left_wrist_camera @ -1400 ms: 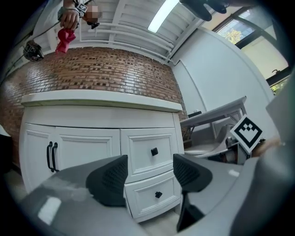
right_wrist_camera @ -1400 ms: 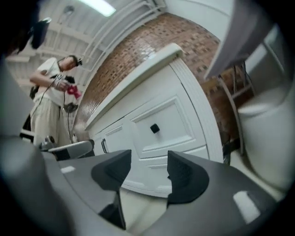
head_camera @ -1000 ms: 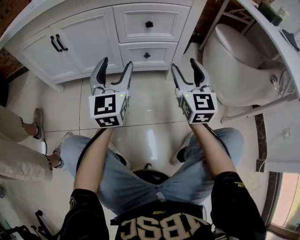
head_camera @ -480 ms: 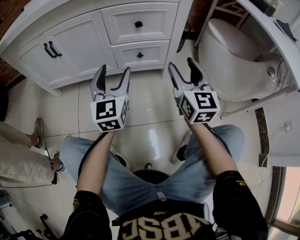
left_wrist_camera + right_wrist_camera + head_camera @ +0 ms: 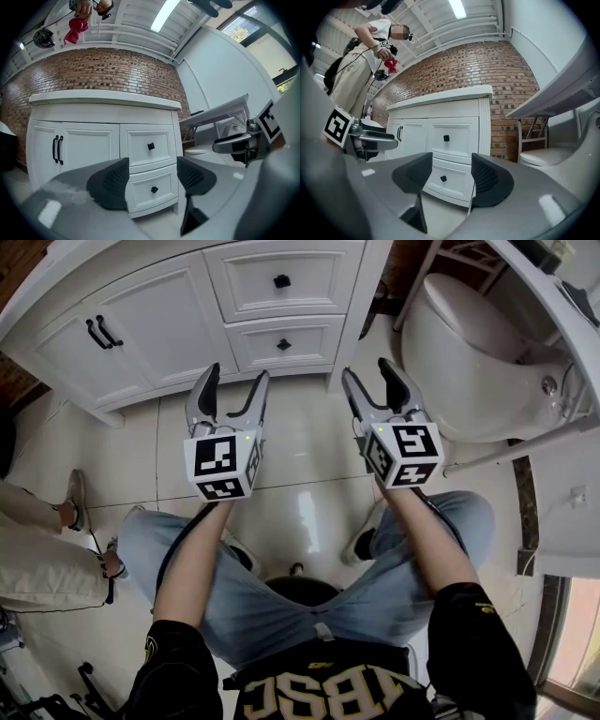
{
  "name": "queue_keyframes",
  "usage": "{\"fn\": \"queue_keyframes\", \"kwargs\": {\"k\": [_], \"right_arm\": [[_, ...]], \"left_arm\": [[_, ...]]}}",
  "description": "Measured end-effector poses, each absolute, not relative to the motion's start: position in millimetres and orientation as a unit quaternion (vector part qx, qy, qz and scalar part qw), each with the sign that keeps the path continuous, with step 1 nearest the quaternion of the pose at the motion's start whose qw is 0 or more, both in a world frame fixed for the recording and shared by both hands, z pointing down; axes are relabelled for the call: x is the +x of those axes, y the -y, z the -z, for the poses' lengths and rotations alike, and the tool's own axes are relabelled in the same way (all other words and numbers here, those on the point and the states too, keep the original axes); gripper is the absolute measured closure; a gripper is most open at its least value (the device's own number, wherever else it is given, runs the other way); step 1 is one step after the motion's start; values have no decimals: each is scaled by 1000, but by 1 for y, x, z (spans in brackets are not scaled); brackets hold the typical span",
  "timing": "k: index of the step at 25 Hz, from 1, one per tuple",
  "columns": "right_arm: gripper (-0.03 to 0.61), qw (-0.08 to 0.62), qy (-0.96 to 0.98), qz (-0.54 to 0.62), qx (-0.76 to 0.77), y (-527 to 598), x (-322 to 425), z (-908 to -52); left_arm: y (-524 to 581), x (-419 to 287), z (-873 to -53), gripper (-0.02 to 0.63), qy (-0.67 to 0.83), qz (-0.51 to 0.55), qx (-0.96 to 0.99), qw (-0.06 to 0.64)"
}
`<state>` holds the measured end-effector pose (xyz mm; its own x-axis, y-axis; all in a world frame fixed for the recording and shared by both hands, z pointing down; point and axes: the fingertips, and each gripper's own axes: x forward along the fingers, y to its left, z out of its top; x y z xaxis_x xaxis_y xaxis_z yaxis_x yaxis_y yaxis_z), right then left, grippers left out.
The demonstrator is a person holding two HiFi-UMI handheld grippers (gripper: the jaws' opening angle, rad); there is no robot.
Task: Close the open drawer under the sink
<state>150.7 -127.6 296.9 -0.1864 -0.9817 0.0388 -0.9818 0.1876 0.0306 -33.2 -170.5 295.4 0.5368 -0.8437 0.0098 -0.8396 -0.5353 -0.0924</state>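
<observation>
Left gripper (image 5: 234, 381): jaws spread, empty. Right gripper (image 5: 368, 373): jaws wide but closing, nothing between them. The lower drawer (image 5: 305, 341) of the vanity (image 5: 150, 324) lies at 12 o'clock from both grippers, apart from them.

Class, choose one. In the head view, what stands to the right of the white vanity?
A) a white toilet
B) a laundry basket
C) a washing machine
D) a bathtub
A: a white toilet stands on the floor just right of the vanity, beyond its drawer side.
</observation>
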Motion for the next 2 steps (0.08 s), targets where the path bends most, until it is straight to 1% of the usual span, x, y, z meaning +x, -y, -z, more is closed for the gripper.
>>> {"fn": "queue_keyframes", "kwargs": {"k": [2], "right_arm": [[333, 32, 770, 2, 637, 127, 151, -299]], "left_arm": [[171, -29, -298, 293, -474, 31, -879, 38]]}}
